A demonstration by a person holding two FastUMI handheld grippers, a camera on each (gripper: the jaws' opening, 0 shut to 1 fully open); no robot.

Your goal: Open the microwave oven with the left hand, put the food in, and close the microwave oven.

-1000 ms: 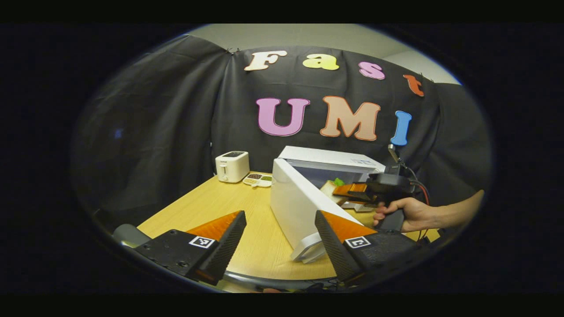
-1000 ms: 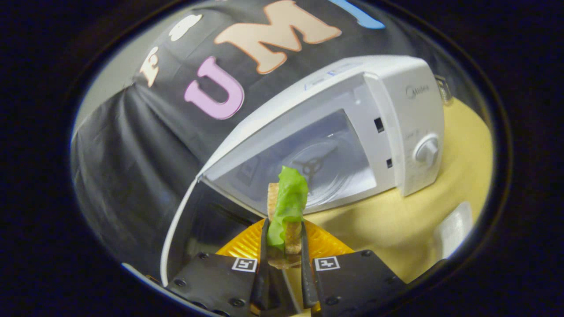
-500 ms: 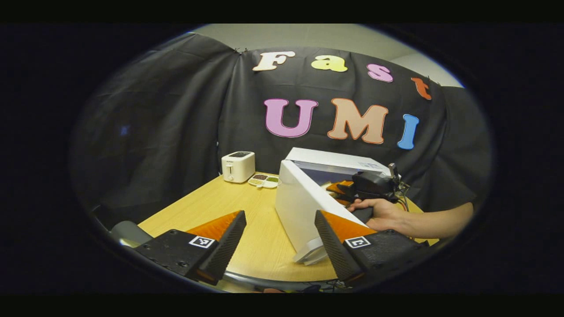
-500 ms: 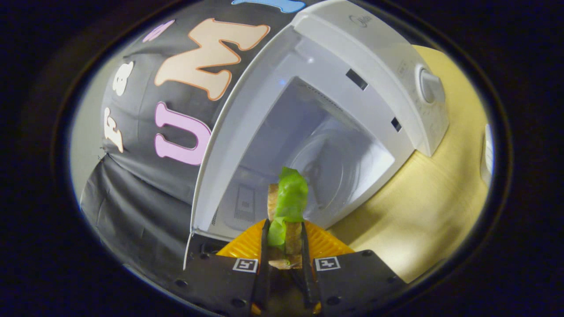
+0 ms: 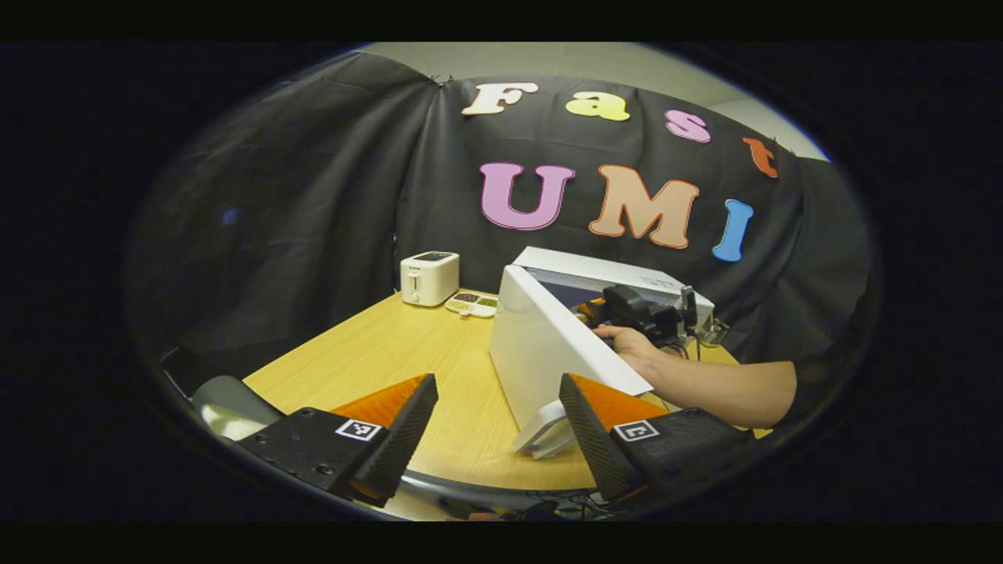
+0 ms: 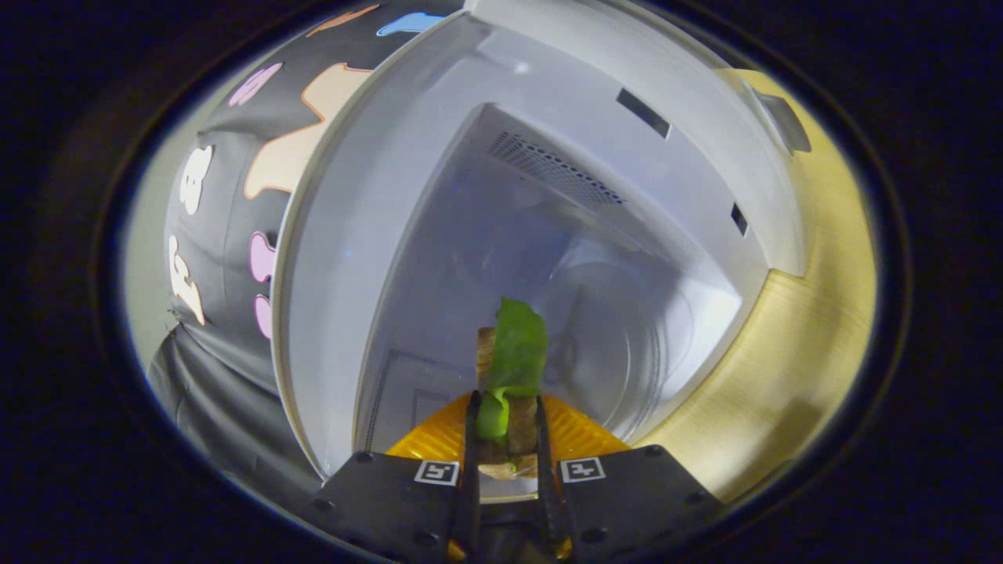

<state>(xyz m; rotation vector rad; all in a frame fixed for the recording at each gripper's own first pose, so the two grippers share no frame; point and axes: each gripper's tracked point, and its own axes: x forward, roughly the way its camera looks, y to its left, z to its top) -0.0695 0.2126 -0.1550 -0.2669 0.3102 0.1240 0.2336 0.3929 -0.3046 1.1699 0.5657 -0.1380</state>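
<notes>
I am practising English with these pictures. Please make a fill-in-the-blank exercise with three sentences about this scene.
1. The microwave door stands ____.
2. The right tool is shut on the ____, a piece with a green leaf.
3. On the table, far behind the left tool, a white ____ stands beside a small dish.

Missing words: open; food; toaster
</notes>
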